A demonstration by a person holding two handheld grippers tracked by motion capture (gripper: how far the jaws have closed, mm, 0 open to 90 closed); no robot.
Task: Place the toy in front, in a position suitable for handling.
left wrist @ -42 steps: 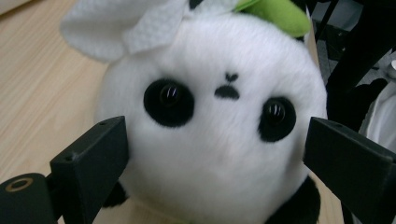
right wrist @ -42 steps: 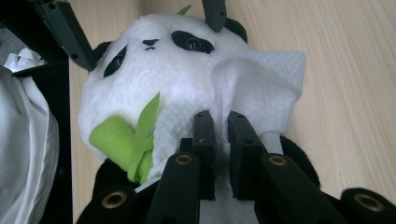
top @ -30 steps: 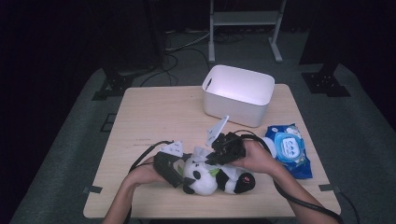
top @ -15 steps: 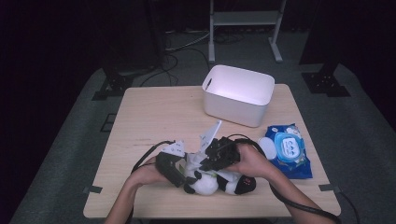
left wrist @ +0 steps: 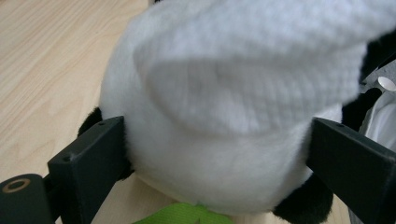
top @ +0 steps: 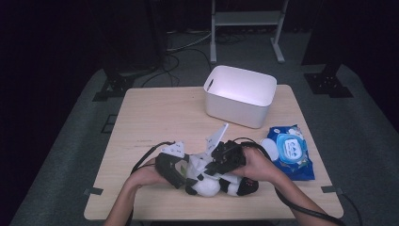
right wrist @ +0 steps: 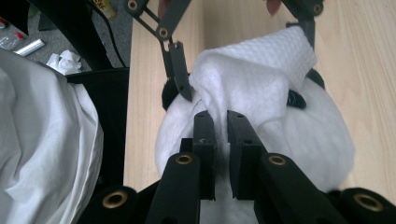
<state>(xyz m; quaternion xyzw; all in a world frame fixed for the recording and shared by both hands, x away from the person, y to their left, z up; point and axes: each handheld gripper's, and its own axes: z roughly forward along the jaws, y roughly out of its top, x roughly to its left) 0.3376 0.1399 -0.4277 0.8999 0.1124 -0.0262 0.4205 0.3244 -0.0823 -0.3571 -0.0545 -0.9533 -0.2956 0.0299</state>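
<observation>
White bin (open-topped) stands empty beyond the plush panda.

1. A light wooden table with a pale grain stands on grey carpet.
2. Beyond the table's far edge the room falls into darkness, lit mainly over the tabletop.
3. A white metal frame stands on the floor behind the far edge.
4. Black stand feet rest off the far-left corner, others off the far-right corner.
5. Dark cables trail across the floor.
</observation>
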